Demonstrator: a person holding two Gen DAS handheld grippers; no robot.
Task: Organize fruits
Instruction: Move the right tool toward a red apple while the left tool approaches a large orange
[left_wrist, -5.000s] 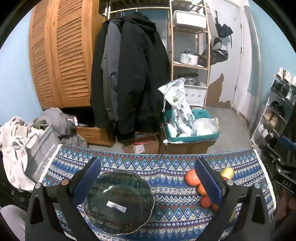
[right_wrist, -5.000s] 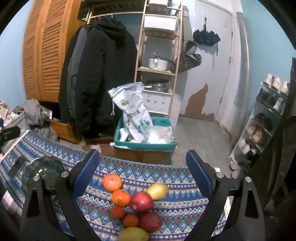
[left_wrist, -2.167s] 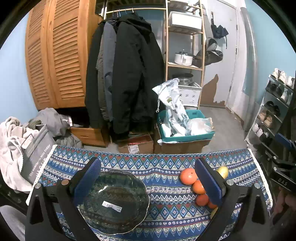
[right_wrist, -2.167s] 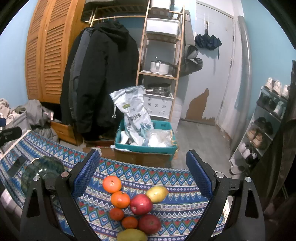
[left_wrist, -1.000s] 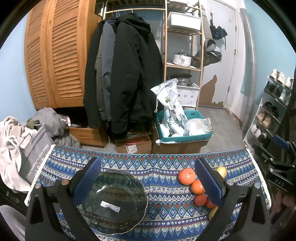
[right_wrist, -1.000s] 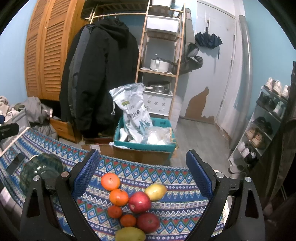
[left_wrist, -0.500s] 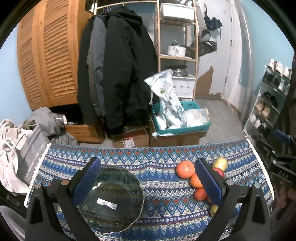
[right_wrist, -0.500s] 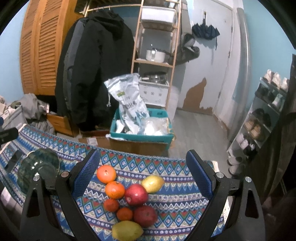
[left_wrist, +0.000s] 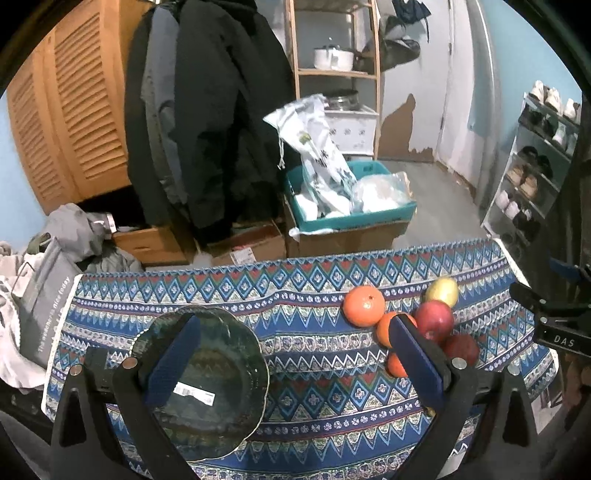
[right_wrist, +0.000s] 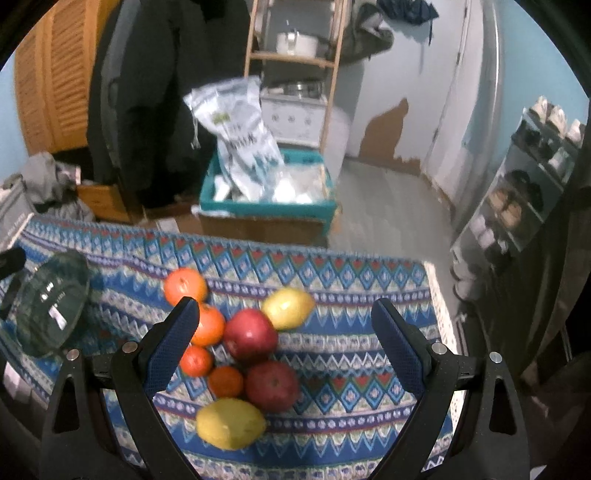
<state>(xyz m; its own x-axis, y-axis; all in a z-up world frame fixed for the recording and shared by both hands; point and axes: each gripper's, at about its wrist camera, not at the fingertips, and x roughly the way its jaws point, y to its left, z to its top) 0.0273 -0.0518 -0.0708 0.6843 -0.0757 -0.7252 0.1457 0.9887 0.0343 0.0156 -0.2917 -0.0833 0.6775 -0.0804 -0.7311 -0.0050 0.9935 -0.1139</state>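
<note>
On grey bag (left_wrist: 44, 306), "nice today"

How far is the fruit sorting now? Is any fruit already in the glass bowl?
Nothing looks done yet: the glass bowl holds no fruit. All eight pieces, such as the big orange, a red apple and the near yellow fruit, sit clustered on the patterned cloth. Nothing is in hand: the left gripper and right gripper are both open. All the moving is left.

Background: patterned tablecloth (left_wrist: 314, 376) on table, black coats (left_wrist: 221, 110) hanging by louvered wooden doors (left_wrist: 74, 110), teal bin (left_wrist: 351, 218) holding a white bag (left_wrist: 317, 147), pot (left_wrist: 332, 57) on wooden shelf, shoe rack (left_wrist: 535, 166) right.
</note>
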